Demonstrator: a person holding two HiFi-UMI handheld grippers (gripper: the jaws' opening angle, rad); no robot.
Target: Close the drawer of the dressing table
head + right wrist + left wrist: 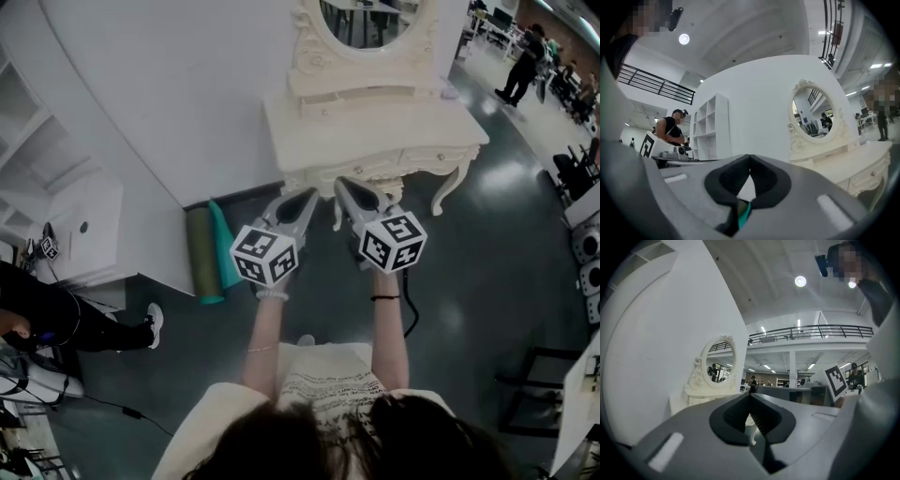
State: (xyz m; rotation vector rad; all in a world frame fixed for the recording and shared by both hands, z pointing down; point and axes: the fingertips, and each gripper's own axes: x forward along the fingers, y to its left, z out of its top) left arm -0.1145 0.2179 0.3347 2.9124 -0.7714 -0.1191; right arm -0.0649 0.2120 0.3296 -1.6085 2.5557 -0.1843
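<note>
Holding both tools level, we see the left gripper (307, 197) and right gripper (345, 185) side by side at the centre of the head view, their tips aimed at the cream dressing table (375, 136) at upper centre. The tips lie just short of its front edge, not touching it. In the left gripper view the fingers (733, 416) are pressed together at the tip with nothing between them, and the table stands at left beyond them. In the right gripper view the fingers (729, 178) are likewise pressed together and empty. There the drawer (867, 177) shows at lower right, well clear of the tips. We cannot tell whether it is pulled out.
</note>
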